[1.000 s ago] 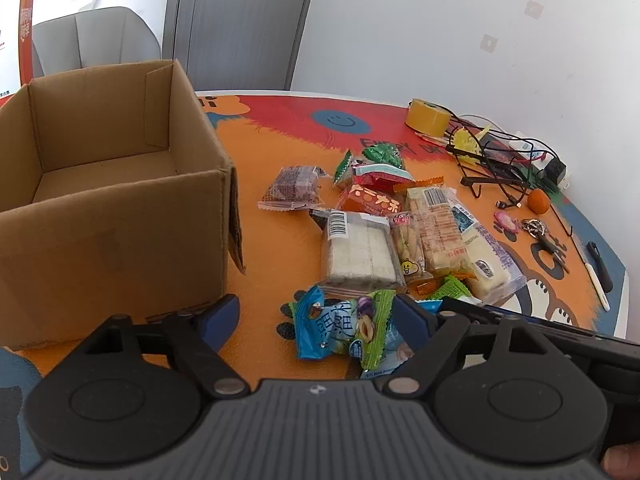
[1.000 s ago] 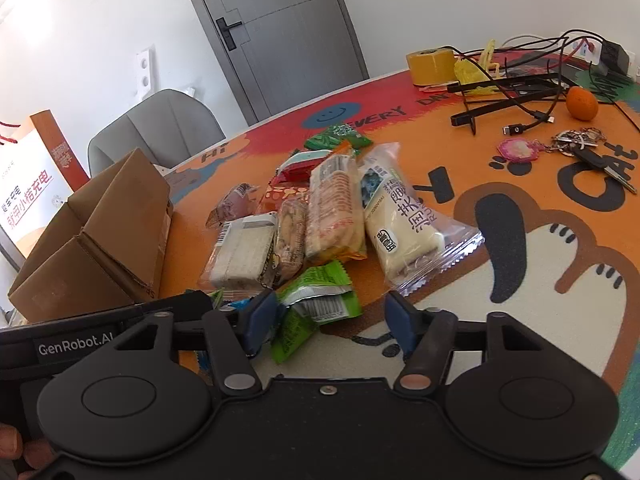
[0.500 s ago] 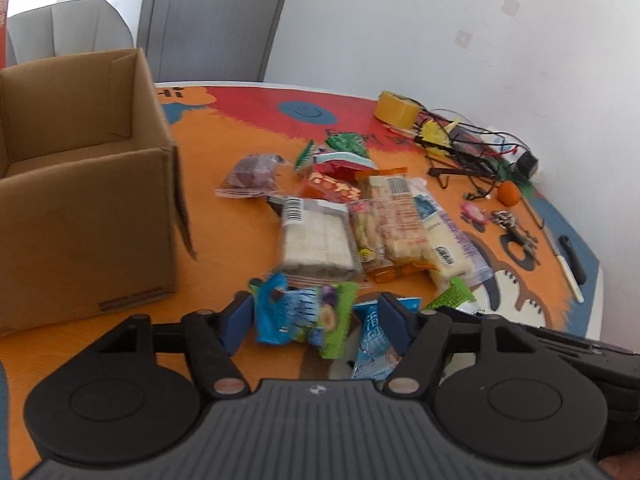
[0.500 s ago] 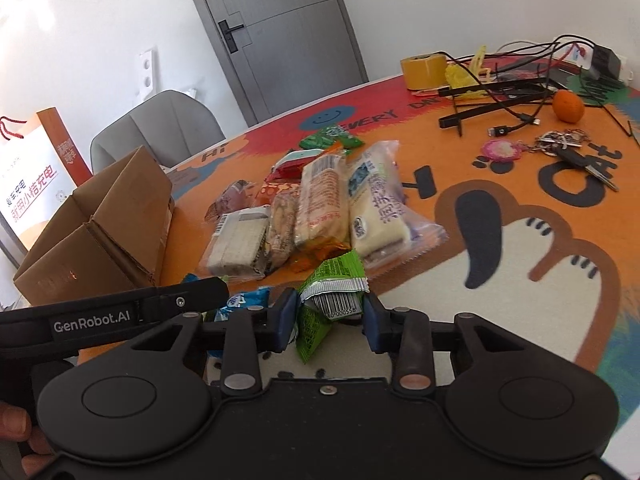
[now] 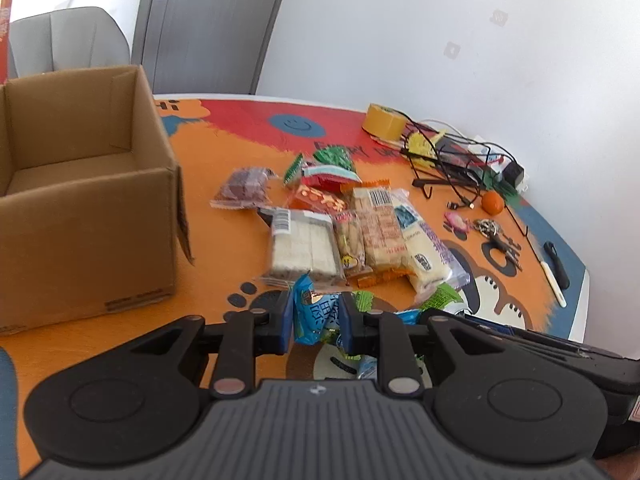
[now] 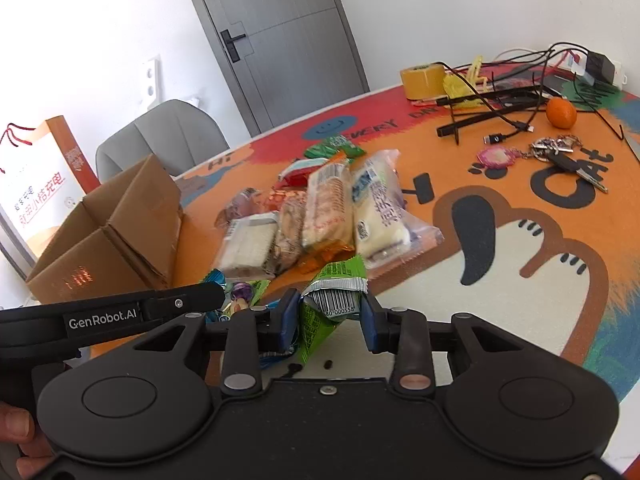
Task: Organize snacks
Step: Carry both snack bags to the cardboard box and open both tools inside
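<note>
My left gripper (image 5: 314, 312) is shut on a blue snack packet (image 5: 316, 314), crumpled between its pads just above the orange table mat. My right gripper (image 6: 330, 316) has a green foil packet (image 6: 334, 300) pinched between its pads, its jaws still closing a little, barcode end up. An open cardboard box (image 5: 88, 216), with nothing showing inside it, stands to the left of the left gripper; it appears in the right wrist view too (image 6: 120, 232). A pile of wrapped snacks (image 5: 340, 224) lies just beyond both grippers. The grippers sit side by side, the left one's body (image 6: 120, 312) showing in the right wrist view.
At the table's far right lie a yellow tape roll (image 5: 384, 122), tangled black cables (image 5: 452, 160), a small orange fruit (image 5: 491, 202), keys (image 5: 496, 236) and a pen (image 5: 556, 264). A grey chair (image 5: 68, 40) and an orange paper bag (image 6: 36, 184) stand behind the box.
Both pairs of jaws have come in from wide open: the left onto the blue packet, the right onto the green one. The green packet's end has tipped upward.
</note>
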`<state>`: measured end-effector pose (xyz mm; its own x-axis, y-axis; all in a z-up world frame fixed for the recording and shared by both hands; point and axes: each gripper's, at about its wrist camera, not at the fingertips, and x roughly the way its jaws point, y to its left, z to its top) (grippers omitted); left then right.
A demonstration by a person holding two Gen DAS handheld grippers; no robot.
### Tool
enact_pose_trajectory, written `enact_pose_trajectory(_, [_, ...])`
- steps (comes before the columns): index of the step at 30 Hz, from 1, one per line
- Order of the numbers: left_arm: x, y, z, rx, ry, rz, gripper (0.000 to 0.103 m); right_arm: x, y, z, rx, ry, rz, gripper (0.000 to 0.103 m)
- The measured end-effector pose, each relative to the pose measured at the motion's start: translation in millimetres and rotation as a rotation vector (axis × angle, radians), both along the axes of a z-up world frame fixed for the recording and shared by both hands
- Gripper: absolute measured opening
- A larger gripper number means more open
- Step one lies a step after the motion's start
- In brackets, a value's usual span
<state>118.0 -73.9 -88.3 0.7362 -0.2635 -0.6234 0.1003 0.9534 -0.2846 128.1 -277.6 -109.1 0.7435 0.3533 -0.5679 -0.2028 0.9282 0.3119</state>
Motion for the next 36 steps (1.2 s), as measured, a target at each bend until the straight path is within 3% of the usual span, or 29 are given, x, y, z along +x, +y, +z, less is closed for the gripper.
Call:
enact_pose_trajectory(23, [-24.6, 38.0, 70.3, 0.007, -0.188, 0.094, 0.022, 3.1, 32.2, 49.8, 0.041, -0.126, 0.069, 0.032])
enact_pose_trajectory(36, [-22.3, 95.6, 79.3, -0.006, -0.195, 0.230, 0.022, 21.4, 76.0, 71.1, 0.042, -0.167, 0.158, 0.032])
